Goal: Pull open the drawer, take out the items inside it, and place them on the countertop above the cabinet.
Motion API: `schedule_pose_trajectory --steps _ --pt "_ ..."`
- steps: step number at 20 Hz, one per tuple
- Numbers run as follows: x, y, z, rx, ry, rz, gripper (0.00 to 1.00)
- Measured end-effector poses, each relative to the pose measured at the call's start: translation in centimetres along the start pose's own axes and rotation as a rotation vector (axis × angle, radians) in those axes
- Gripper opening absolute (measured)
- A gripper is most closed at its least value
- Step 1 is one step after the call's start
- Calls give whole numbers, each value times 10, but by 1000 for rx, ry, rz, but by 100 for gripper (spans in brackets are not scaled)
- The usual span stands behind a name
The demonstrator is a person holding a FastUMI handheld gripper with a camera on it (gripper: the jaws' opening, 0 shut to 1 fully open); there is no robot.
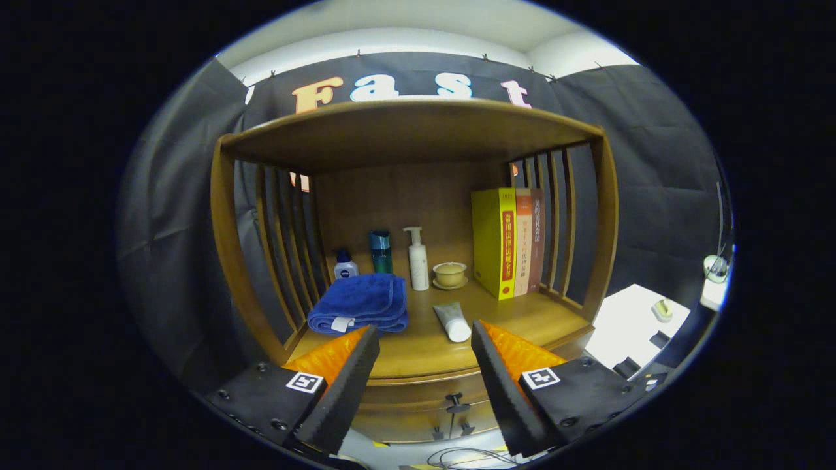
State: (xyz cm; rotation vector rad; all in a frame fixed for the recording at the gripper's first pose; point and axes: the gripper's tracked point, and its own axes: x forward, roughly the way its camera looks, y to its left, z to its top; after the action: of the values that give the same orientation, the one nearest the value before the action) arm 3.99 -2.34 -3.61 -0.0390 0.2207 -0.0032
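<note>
The single view is taken from on the gripper (424, 339) — directed forward along its parted, empty fingers, level with the countertop (418, 349) and near the cabinet (405, 137) front — drawer (424, 405) seen below.

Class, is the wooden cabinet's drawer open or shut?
Shut: the wooden drawer sits flush, knob untouched between the open claw fingers.

Non-task objects. Three upright books (508, 241) stand at 3 o'clock against the right slats (555, 215). A white side table (630, 326), at 4 o'clock, lies well apart from them and carries a small pale object (662, 310). Cables (457, 458) lie at 6 o'clock.
</note>
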Motion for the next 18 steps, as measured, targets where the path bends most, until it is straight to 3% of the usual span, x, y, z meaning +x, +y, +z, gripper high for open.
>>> schedule_pose_trajectory --steps 6,18 --pt "-22 -1 35 -25 -60 -16 95" --pt "-31 2 29 -9 -63 -25 95"
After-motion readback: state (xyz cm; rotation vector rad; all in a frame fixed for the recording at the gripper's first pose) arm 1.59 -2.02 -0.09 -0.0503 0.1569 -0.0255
